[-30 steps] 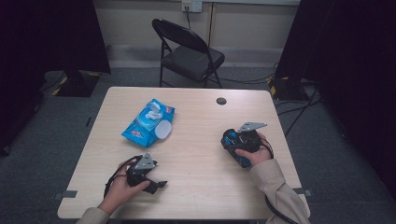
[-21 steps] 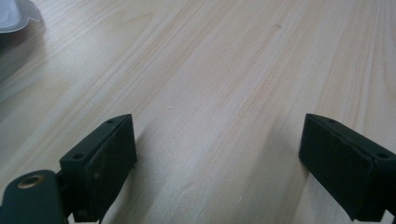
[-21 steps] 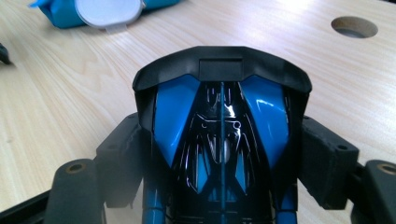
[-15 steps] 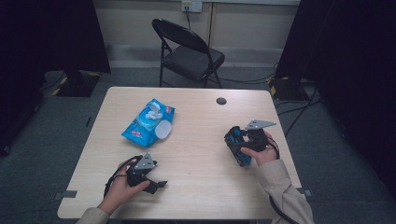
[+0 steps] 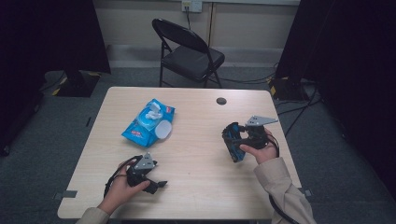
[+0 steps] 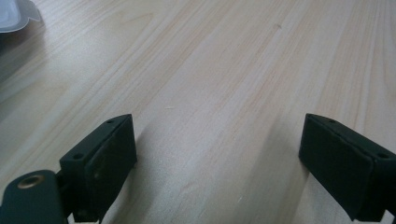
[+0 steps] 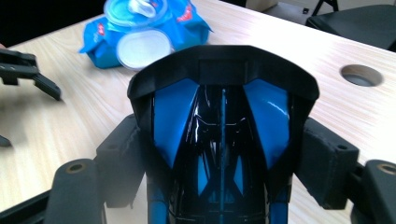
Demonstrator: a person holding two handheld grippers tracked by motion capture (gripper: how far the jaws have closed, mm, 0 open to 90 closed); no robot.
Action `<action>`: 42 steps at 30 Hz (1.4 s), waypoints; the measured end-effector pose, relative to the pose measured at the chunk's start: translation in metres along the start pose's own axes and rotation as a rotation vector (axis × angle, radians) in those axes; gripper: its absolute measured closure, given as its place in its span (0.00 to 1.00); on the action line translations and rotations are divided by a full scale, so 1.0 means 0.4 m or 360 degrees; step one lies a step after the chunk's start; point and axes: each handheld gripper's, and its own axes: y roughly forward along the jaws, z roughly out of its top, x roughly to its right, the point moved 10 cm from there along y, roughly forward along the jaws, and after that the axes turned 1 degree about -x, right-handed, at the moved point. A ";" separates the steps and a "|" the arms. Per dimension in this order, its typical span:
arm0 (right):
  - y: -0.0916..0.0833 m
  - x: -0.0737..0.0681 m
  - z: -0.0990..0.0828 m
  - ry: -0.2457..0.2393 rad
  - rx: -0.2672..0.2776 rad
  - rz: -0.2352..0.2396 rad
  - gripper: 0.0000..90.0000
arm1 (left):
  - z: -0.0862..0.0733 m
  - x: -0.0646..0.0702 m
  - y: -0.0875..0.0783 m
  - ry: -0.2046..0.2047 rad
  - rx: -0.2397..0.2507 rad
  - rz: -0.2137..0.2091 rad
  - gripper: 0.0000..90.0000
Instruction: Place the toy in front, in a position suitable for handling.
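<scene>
wooden table; wipes pack lettering too small to read.

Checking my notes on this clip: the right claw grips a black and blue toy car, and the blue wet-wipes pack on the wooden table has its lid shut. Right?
Not quite: the blue wet-wipes pack has its white round lid flipped open, a wipe sticking up, as the high view shows. The right claw does grip the black and blue toy car.

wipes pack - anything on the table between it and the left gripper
Nothing visible. The left gripper rests low near the table's front edge with its jaws open, and bare wood lies between it and the wipes pack. The right gripper, shut on a blue and black toy car, is off to the side.
</scene>
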 end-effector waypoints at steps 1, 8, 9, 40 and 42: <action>0.005 -0.005 0.001 -0.0001 -0.0005 -0.0002 0.29 | 0.000 0.000 0.000 0.0000 0.0000 0.0000 0.12; 0.037 -0.062 0.008 0.0002 -0.0038 0.0048 0.29 | 0.000 0.000 0.000 0.0000 0.0000 0.0000 0.12; 0.041 -0.070 0.009 -0.0005 -0.0045 0.0048 0.29 | 0.000 0.000 0.000 0.0000 0.0001 0.0000 0.12; 0.207 -0.126 -0.050 0.0046 -0.0206 0.0014 0.29 | 0.000 0.002 0.001 -0.0001 0.0003 -0.0009 0.11; 0.214 -0.124 -0.055 0.0041 -0.0213 0.0003 0.29 | 0.000 0.002 0.001 -0.0001 0.0003 -0.0009 0.11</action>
